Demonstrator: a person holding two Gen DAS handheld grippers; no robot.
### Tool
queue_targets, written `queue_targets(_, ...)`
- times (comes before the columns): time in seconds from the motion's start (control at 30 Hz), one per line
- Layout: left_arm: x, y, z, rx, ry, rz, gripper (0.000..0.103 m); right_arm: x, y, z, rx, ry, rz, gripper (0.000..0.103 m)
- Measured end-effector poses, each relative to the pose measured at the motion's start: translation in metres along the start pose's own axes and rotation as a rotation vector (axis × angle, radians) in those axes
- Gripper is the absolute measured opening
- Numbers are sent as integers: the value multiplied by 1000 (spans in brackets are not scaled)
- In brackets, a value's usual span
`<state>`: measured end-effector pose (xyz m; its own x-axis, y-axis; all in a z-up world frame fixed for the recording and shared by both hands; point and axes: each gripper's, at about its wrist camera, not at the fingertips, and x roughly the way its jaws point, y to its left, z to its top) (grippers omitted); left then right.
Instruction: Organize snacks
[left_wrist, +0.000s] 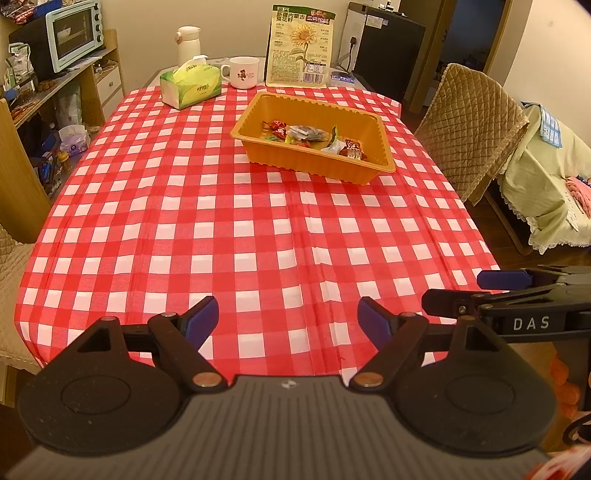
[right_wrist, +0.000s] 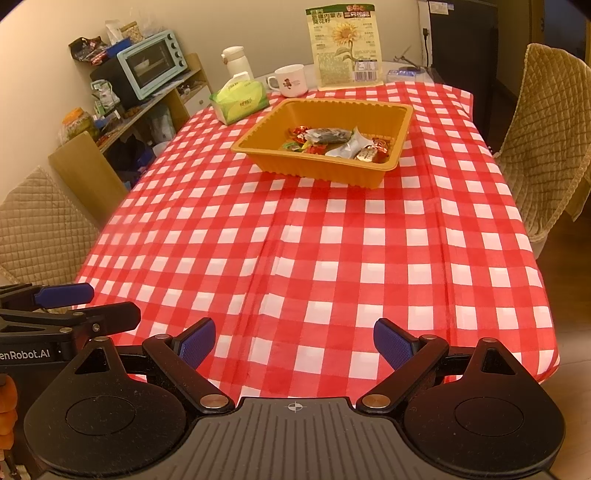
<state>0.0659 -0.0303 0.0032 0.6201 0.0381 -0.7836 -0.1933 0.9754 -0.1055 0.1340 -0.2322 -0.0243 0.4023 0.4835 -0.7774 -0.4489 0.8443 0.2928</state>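
Both grippers idle at the near table edge, well short of the orange ribbed plastic tray (left_wrist: 295, 162). Left gripper (left_wrist: 288, 319): blue pads spread wide, nothing between them. Right gripper (right_wrist: 294, 339): same, spread and empty.

Snacks: a small heap of wrapped candies and foil packets (right_wrist: 340, 144) sits inside the tray, toward its right half. No loose snacks visible on the red-and-white checked tablecloth (left_wrist: 221, 229). Behind the tray a tall sunflower-seed bag (left_wrist: 300, 48) stands upright, apparently leaning on the wall.

My read: collecting looks about done; if anything is left, it's the seed bag, or nothing.

If going for the bag: approach over the tray, not around it. Pinch an upper side edge, since the flat face gives the pads nothing. It's thin and propped, so it'll likely tip once touched.

Clearance: cloth between grippers and tray is bare, plenty of room. Left of the tray, a white mug (left_wrist: 242, 72) and green tissue box (left_wrist: 190, 85) crowd the bag's left side. Tray's right corner is near the table edge.
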Motion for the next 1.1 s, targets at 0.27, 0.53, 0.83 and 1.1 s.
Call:
queue_targets(0.27,1,0,1,0,1,-1,81,0,0,0,1,0,-1,92)
queue_targets(0.53,2,-2,2,1,1,-1,81,0,-1,1,1,0,-1,92)
queue_targets(0.83,3,-3,2,0,2,0,81,1,-2,1,1,2,0,92)
queue_targets(1.1,4,-4,3,1,2,-1,81,1,-2,2,1,1,0,92)
